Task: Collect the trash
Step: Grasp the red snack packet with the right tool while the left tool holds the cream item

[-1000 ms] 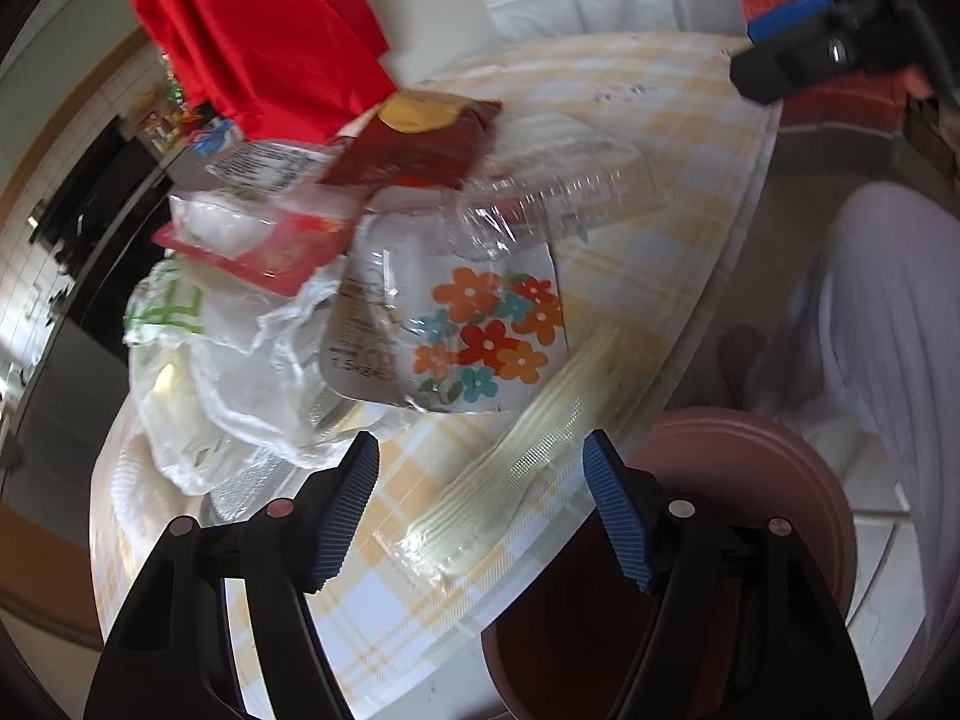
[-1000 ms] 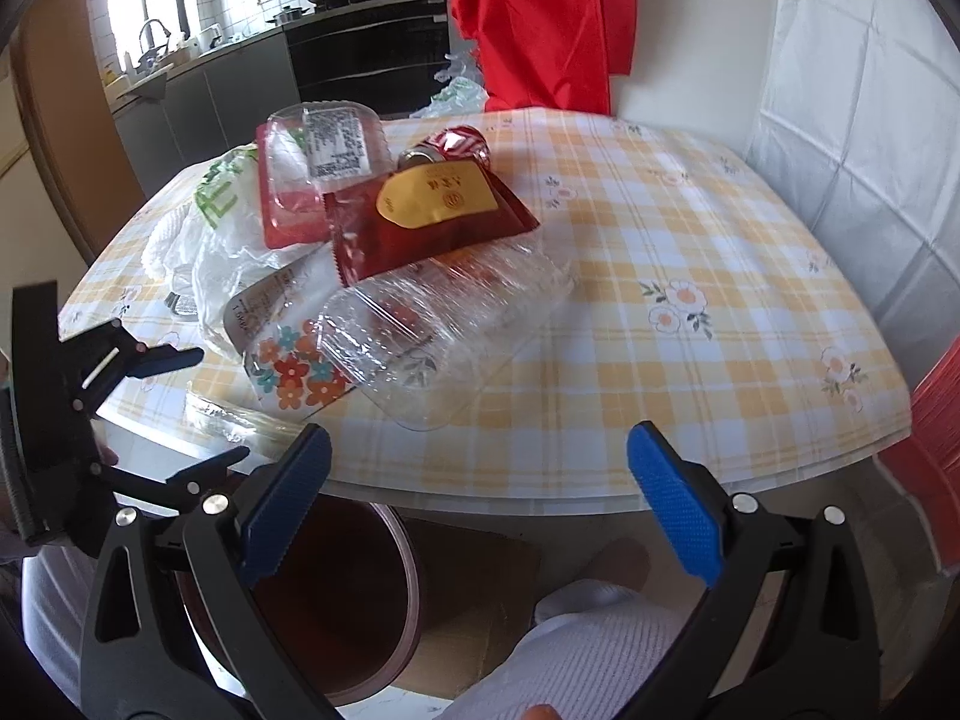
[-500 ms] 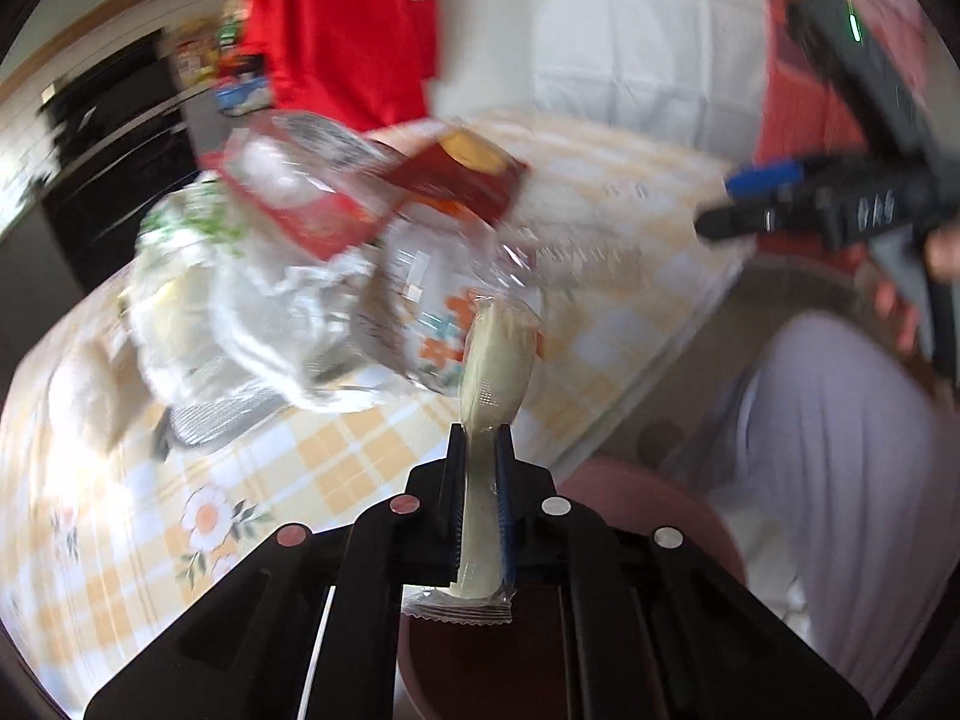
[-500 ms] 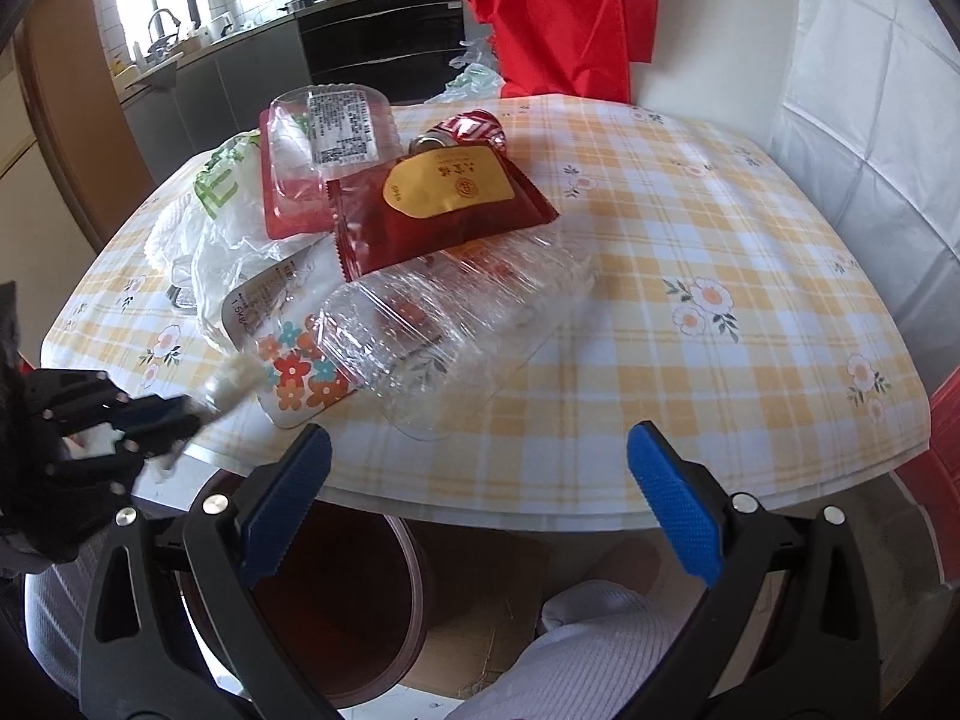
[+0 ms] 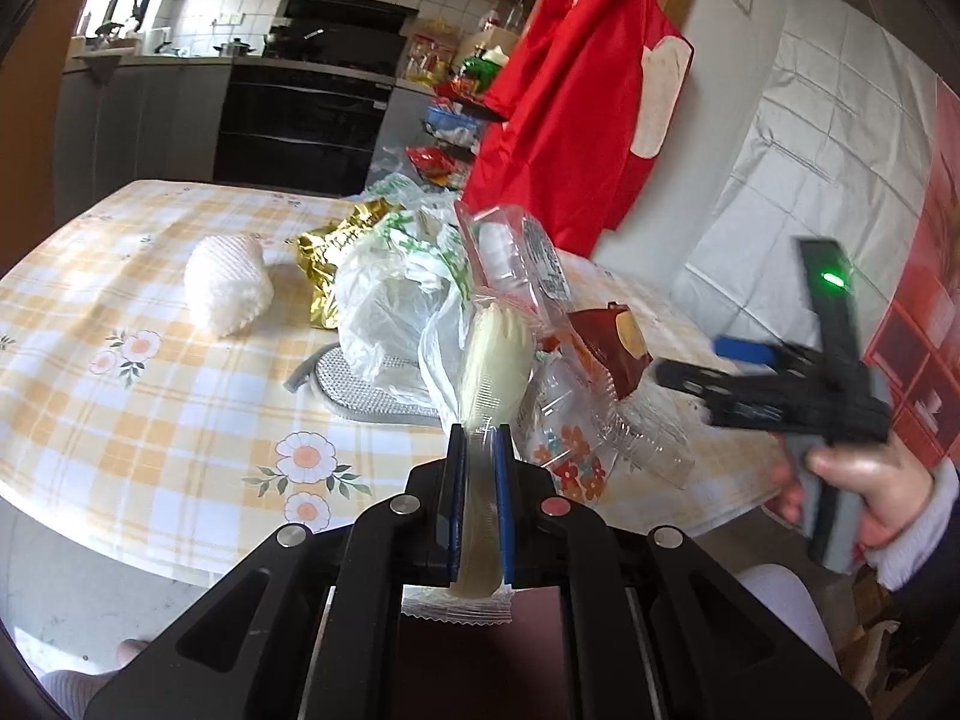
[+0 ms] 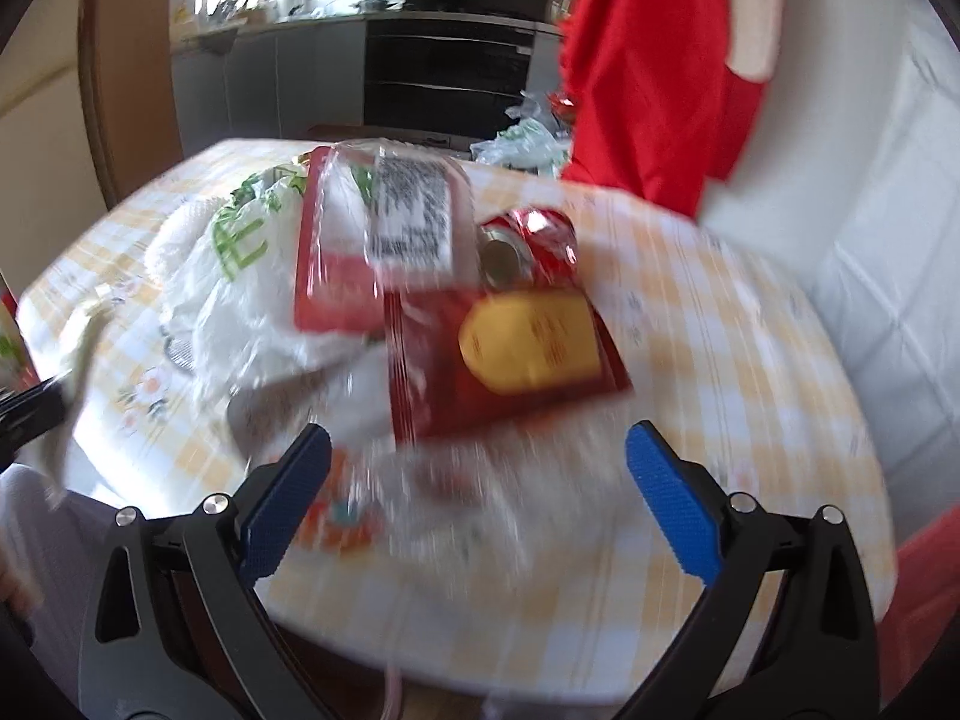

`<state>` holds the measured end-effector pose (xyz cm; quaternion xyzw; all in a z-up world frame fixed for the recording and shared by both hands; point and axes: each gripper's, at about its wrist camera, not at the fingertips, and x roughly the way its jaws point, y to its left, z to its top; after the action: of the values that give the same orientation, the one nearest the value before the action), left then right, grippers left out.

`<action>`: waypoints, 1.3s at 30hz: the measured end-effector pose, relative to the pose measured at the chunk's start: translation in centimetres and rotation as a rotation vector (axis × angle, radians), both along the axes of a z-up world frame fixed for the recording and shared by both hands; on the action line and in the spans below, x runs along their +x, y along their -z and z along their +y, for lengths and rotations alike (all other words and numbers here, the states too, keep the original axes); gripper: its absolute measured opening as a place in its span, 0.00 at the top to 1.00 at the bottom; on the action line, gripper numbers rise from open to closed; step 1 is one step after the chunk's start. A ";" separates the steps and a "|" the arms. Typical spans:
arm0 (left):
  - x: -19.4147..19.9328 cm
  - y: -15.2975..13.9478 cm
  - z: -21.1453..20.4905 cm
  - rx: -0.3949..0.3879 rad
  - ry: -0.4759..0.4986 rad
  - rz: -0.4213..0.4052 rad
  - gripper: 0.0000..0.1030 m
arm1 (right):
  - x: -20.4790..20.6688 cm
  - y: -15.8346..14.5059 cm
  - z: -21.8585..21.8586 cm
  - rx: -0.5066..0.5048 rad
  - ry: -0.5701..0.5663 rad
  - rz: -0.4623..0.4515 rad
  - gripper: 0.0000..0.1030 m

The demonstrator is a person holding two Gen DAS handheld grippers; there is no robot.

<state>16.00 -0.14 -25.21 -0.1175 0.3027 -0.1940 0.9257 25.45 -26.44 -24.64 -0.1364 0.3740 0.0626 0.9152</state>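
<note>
- Left tool [image 5: 478, 468] clamped on pale wrapped packet [image 5: 493, 360], held up clear of bench [image 5: 150, 396].
- Right tool [image 6: 477, 498] wide open, empty, over trash pile [image 6: 420, 276].
- Step: carry-off. Next, prob: drop packet into bin below bench edge; bin barely visible.

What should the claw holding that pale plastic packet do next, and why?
Probably let go. The left claw is shut on the pale cream plastic-wrapped packet, lifted off the yellow checked table, and a dark reddish shape, likely the bin, shows just beneath it.
</note>
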 end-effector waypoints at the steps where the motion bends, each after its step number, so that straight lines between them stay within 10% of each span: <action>1: -0.4 -0.2 0.3 -0.016 -0.007 0.000 0.91 | 1.1 0.3 0.9 -0.030 0.001 0.003 0.06; 7: -1.1 -0.4 1.6 -0.048 -0.027 -0.022 0.91 | 5.6 2.9 2.6 -0.139 0.073 0.064 0.10; 15: -1.7 -0.5 2.7 -0.081 -0.038 -0.029 0.91 | 5.8 2.4 -0.2 -0.001 0.148 0.088 0.67; 23: -2.2 -1.0 2.4 -0.073 -0.035 -0.040 0.91 | 3.1 -1.5 -3.7 0.080 0.196 -0.058 0.94; 39: -6.3 -4.7 1.5 -0.033 -0.023 -0.103 0.91 | -6.9 -8.7 -4.2 0.274 0.146 -0.268 0.94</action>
<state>9.67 1.35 -20.50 -0.1263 0.2501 -0.1942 0.9401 18.60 -30.66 -15.89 0.0097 0.2459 0.0276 0.9688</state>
